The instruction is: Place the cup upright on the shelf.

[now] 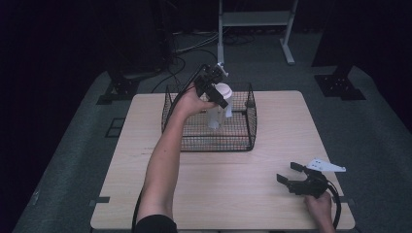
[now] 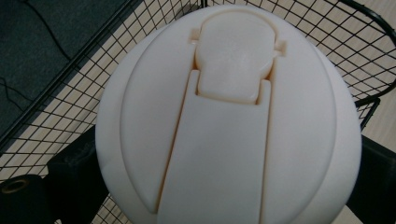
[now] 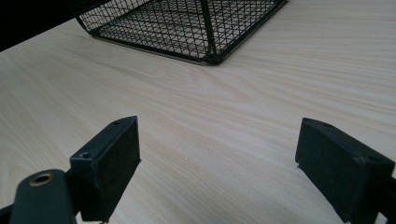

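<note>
Fingers (image 2: pixel 70 175) of the left gripper (image 1: pixel 217 92) press in on either side of a white bottle (image 1: pixel 219 104), clamped just under its lid (image 2: pixel 229 116) and holding it upright inside the wire basket (image 1: pixel 245 141) at the far middle of the table (image 1: pixel 272 204). From above, the bottle's body looks pale and translucent, its cap a flat round disc, its base low within the basket, though I cannot tell if it touches the floor of it. Close up, the left gripper view gives what the high view cannot: the lid is smooth, creamy plastic, gently domed, with a long flat strap running up to a rounded flip tab hinged at the far edge. Behind it the black mesh crosses in small squares over pale wood.

Over at the near right corner, the right gripper (image 1: pixel 290 174) rests low by the table edge in the person's hand, its two black pads spread wide with nothing between them. Its own view shows those pads as blunt, matte blocks, the wood grain streaked beneath them, and the basket's near corner beyond.
</note>
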Tool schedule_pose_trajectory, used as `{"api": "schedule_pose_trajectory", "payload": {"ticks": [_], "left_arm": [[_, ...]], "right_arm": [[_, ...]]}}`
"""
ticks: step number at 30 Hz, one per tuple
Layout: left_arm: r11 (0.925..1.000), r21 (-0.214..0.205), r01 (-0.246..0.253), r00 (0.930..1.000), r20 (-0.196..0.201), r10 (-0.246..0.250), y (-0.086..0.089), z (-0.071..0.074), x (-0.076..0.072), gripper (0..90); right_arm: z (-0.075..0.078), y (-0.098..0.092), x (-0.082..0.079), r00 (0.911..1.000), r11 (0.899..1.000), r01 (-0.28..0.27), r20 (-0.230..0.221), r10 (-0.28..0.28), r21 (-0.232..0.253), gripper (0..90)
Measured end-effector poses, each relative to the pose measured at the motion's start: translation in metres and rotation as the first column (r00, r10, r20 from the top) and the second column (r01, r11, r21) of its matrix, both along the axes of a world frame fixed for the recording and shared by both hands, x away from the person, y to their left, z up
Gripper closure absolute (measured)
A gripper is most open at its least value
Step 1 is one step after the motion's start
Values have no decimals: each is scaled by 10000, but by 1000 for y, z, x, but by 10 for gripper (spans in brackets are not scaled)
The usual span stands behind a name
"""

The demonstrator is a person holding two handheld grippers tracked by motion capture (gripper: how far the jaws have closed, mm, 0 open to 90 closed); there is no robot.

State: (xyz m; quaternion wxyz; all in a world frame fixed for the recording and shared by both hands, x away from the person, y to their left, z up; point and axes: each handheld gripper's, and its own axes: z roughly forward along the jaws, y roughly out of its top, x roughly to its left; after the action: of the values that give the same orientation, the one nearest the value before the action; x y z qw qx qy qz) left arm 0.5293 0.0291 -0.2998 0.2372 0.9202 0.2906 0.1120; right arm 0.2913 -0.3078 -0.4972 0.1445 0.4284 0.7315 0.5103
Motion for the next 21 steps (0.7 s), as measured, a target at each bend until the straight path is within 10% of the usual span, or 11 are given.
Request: {"api": "schedule_pose_trajectory", "payload": {"ticks": [21], "left_arm": [[9995, -62, -324, 9994, 81, 325, -4, -40, 6, 52]], "right_arm": [[1, 0, -1, 10000, 10000, 21, -57, -21, 25, 129]]}}
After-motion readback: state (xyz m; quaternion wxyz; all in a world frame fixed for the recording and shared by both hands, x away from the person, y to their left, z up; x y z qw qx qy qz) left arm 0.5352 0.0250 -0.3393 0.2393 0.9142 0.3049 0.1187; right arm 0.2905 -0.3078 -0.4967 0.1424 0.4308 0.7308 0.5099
